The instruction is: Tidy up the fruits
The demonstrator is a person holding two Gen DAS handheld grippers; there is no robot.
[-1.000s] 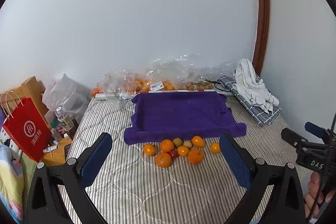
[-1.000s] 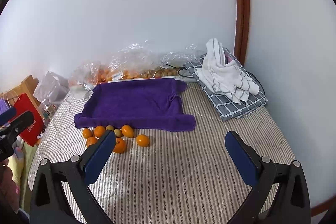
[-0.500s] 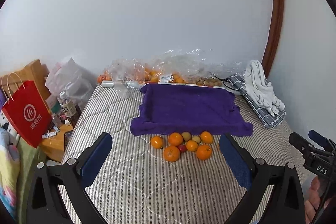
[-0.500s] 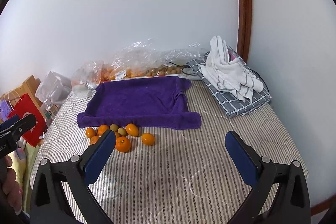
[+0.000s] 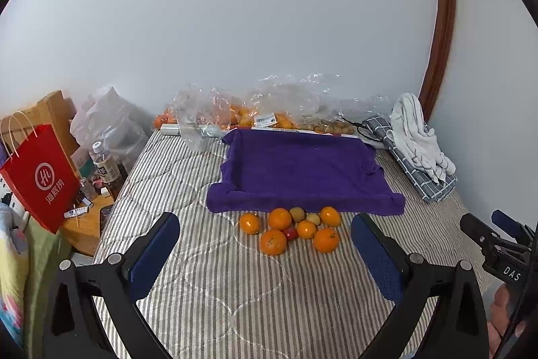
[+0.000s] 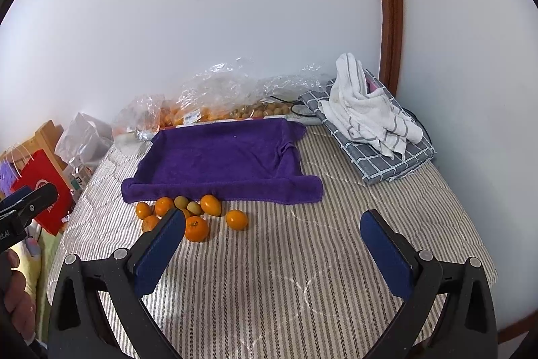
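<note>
purple towel [image 5: 302, 170]: fuzzy matt cloth | oranges [image 5: 273, 242]: glossy dimpled skin | bags [image 5: 285, 96]: crinkled clear plastic | mattress [image 5: 235, 291]: quilted striped fabric

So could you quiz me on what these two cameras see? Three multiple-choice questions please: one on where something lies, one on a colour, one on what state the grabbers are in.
1. Where does the loose fruit lie?
A. on the purple towel
B. on the striped bed just in front of the towel
C. in the red bag

2. What colour is the small fruit in the middle of the pile?
A. red
B. blue
C. white

3. How do the left gripper and right gripper stand?
A. both open and empty
B. both shut on an orange
C. left shut, right open

Answers:
1 B, the pile sits on the stripes at the near edge of the purple towel, which has nothing on it.
2 A, it shows red among the oranges.
3 A, each pair of blue pads is wide apart with nothing between.
</note>
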